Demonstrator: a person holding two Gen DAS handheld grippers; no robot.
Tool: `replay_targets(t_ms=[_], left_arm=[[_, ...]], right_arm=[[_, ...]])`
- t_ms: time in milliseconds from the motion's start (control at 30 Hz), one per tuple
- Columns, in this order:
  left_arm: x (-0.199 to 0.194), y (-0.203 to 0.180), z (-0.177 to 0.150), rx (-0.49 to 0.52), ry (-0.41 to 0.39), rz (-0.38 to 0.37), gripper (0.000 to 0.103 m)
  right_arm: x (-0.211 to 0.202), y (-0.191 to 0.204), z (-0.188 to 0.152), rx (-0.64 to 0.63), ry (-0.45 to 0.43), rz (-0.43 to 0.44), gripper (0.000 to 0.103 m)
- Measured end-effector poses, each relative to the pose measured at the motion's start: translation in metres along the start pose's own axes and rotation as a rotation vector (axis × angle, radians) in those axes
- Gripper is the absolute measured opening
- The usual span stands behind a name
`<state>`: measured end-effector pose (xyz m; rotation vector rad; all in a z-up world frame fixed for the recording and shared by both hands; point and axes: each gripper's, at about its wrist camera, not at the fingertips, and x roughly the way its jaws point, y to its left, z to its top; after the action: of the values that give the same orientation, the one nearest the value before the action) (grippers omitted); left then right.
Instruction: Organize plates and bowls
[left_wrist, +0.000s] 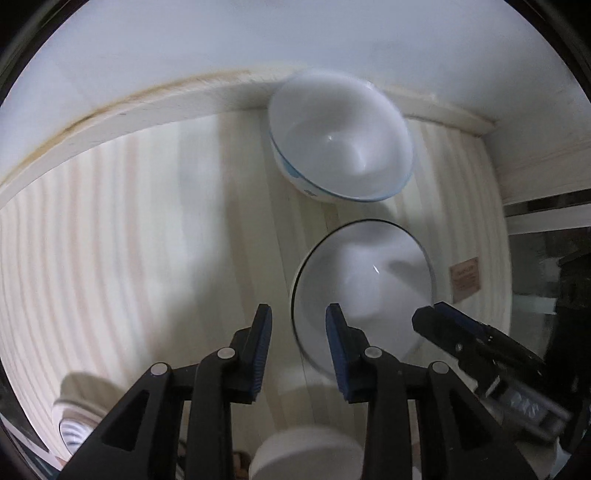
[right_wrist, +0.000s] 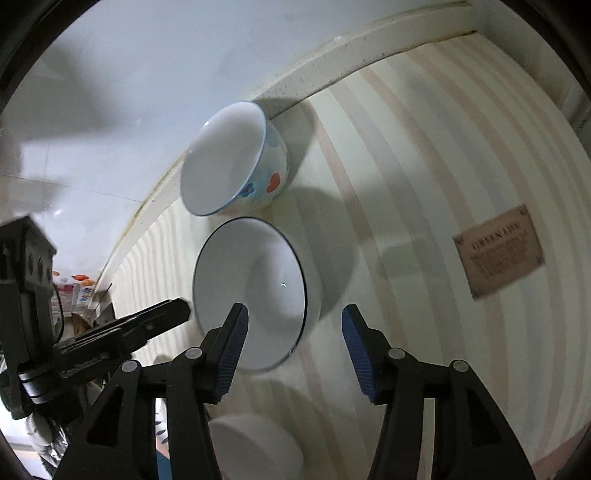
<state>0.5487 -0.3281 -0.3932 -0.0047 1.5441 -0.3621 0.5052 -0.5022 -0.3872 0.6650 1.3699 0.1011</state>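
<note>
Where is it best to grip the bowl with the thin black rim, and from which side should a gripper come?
Probably at the rim of the black-rimmed bowl, one finger inside and one outside. It stands upright and empty, so its thin edge is free. The open right gripper hangs over its near right edge, apart from the flowered bowl behind.

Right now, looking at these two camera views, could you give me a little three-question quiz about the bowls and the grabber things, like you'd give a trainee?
1. True or false: the left gripper is clamped on the black-rimmed bowl.
2. Multiple choice: the flower-patterned bowl sits A) stacked inside the black-rimmed bowl, B) beyond it, near the raised ledge, C) upside down on the striped tablecloth.
3. Fill in: in the right wrist view, the right gripper has its fingers spread ____, holding nothing.

Key: 1 false, both fingers stand apart with the rim near them, ungripped. 2 B. 3 open.
</note>
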Motion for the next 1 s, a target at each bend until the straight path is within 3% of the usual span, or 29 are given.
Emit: replay_targets(t_ms=[33,100,133,200,367,533,833,1000], left_arm=[[0.008,-0.001,0.003,0.007,0.007,0.013,0.028],[0.018,-0.004,0.005,0.028,0.004,0.031,0.022],[0.021,-0.005,0.005,0.038,0.002,0.04,0.017],[0.022,-0.008,0.003,0.057,-0.009,0.047,0.017],[0.019,-0.013,-0.001,0.074,-0.021,0.062,0.017],[-0.007,-0.011,-0.017,0.078,-0.056,0.051,0.017],[-0.062,-0.008,-0.079,0.099,-0.102,0.026,0.017],[-0.071,-0.001,-0.114,0.097,-0.069,0.01,0.017]], right_arm=[[0.006,0.0,0.003,-0.002,0.005,-0.006,0.051],[0.015,-0.001,0.007,-0.013,0.017,-0.022,0.028],[0.019,0.0,0.007,-0.023,0.021,-0.038,0.024],[0.022,0.002,0.006,-0.043,0.009,-0.08,0.014],[0.024,0.01,0.001,-0.094,-0.018,-0.137,0.012],[0.016,0.017,-0.015,-0.088,-0.01,-0.116,0.012],[-0.044,0.053,-0.07,-0.186,-0.061,-0.105,0.012],[-0.063,0.059,-0.109,-0.221,-0.04,-0.113,0.012]])
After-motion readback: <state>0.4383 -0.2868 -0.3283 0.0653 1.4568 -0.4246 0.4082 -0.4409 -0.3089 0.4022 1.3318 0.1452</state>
